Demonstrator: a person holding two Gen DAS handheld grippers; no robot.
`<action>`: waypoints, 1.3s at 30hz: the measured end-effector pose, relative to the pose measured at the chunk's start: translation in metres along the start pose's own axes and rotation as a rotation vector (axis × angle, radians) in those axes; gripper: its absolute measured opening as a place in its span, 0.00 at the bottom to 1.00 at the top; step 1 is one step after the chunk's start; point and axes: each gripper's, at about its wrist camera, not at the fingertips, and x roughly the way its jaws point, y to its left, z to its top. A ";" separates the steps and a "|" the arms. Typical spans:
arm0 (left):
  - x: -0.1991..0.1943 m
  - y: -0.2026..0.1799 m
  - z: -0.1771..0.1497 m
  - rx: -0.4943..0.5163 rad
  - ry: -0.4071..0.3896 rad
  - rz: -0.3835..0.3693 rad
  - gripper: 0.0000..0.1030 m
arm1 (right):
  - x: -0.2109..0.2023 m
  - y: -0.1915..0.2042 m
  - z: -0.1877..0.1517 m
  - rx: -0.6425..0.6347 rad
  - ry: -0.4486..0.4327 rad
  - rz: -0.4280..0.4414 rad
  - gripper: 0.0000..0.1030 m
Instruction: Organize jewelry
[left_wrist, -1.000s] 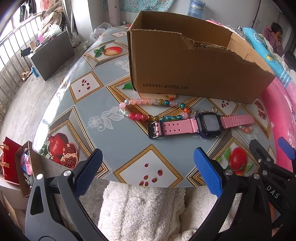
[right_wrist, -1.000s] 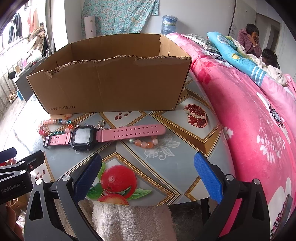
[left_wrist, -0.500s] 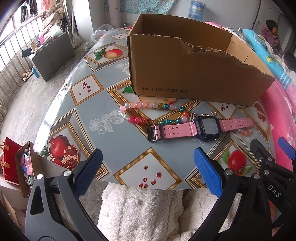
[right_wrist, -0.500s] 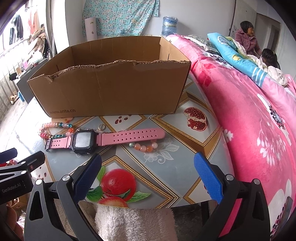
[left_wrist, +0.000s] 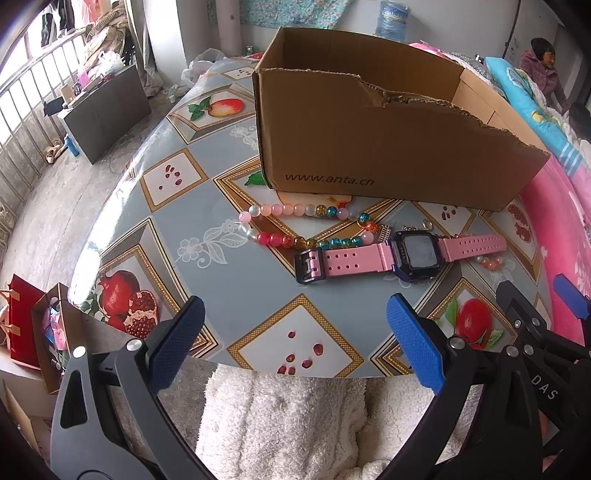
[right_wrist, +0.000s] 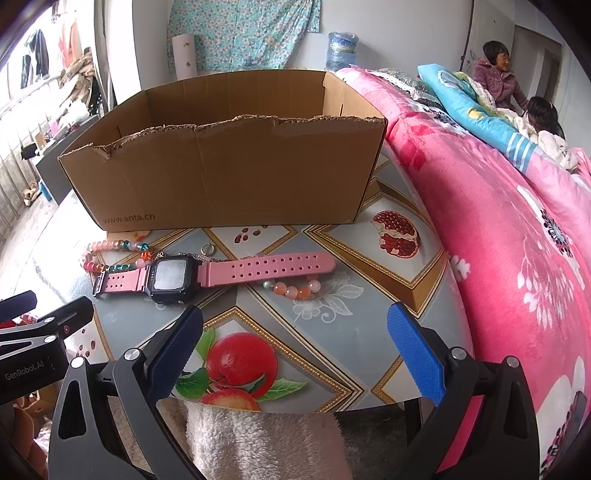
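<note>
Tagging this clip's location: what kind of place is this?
Most likely a lived-in bedroom or family room at home: a bed with a pink floral quilt beside a table under a fruit-print cover, and clothes hanging by a barred window.

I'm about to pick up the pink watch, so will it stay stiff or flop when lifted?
The pink watch will probably droop: its straps lie flat and look like soft rubber. The black case likely weighs most, so gripping there should balance it. One strap lies over the small bead bracelet, which may shift.
</note>
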 end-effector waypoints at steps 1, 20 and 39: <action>0.000 0.000 0.000 0.001 0.001 -0.001 0.92 | 0.000 0.000 0.000 -0.001 0.001 0.001 0.95; 0.008 -0.003 0.004 0.009 0.008 0.005 0.92 | 0.004 -0.001 0.004 0.002 0.003 0.006 0.95; 0.005 -0.007 0.003 0.022 -0.007 0.032 0.92 | 0.004 -0.004 0.006 -0.001 -0.009 0.018 0.95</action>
